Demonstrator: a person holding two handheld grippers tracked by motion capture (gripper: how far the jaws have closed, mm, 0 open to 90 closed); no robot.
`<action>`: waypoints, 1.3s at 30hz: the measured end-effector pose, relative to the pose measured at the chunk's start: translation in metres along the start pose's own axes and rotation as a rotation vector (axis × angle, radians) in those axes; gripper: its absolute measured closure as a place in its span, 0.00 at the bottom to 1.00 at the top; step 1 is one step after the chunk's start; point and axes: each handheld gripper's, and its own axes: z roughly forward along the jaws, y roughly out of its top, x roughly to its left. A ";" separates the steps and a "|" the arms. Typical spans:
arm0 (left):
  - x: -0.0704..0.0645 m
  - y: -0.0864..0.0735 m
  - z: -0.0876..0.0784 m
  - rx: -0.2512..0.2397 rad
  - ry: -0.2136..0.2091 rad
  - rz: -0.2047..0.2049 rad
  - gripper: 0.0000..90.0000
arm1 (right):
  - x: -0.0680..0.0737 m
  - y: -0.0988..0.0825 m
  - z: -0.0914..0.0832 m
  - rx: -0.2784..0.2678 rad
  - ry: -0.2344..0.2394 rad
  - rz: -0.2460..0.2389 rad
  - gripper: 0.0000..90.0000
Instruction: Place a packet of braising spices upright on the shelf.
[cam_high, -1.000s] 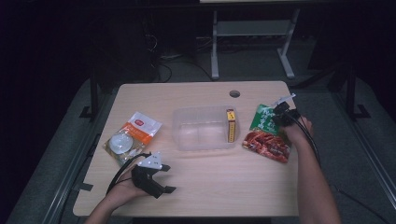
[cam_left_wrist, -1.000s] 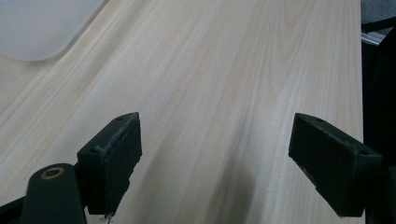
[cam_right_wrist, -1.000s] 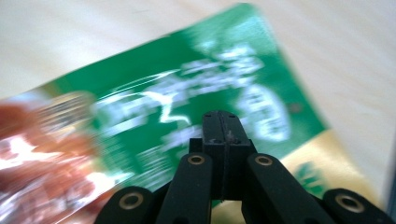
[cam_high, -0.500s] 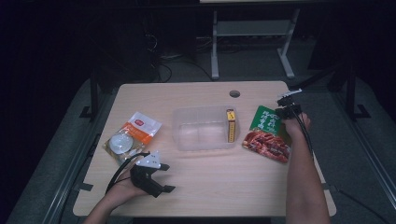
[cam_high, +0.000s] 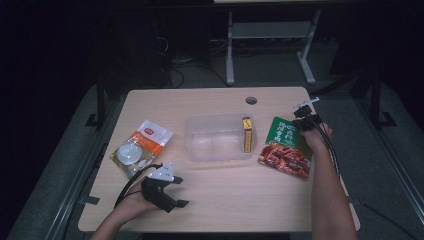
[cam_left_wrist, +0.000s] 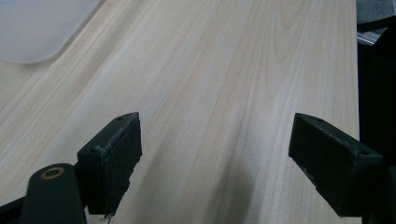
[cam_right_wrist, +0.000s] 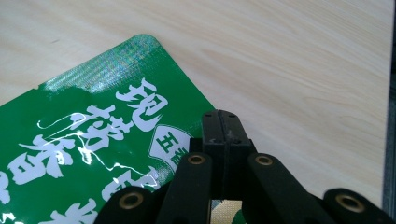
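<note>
Right hand-held gripper (cam_right_wrist: 220, 122) has its jaws pinched fully together over the near-right edge of the green snack pouch (cam_high: 286, 147), probably to nudge or pin it; I can't tell if any foil is caught. The pouch lies flat at right of centre in the high view, just beside the clear tub (cam_high: 218, 138), long axis running upper left to lower right, green end toward the top. Left hand-held gripper (cam_left_wrist: 215, 154) is parked wide open over bare worktop (cam_high: 250, 195).

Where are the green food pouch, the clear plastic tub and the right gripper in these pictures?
green food pouch (cam_high: 283, 131): high view, on its green upper half.
clear plastic tub (cam_high: 216, 156): high view, on its near wall.
right gripper (cam_right_wrist: 222, 122): right gripper view, at its closed jaw tips.
</note>
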 end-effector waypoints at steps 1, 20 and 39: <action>-0.001 0.000 0.000 0.000 0.000 0.000 0.19 | 0.003 -0.001 -0.002 0.001 0.000 -0.010 1.00; -0.007 0.002 0.005 0.021 0.004 0.012 0.19 | 0.043 -0.047 -0.051 0.041 0.061 -0.185 1.00; -0.006 0.000 0.003 0.013 0.021 0.017 0.19 | 0.072 -0.097 -0.103 0.108 0.147 -0.229 1.00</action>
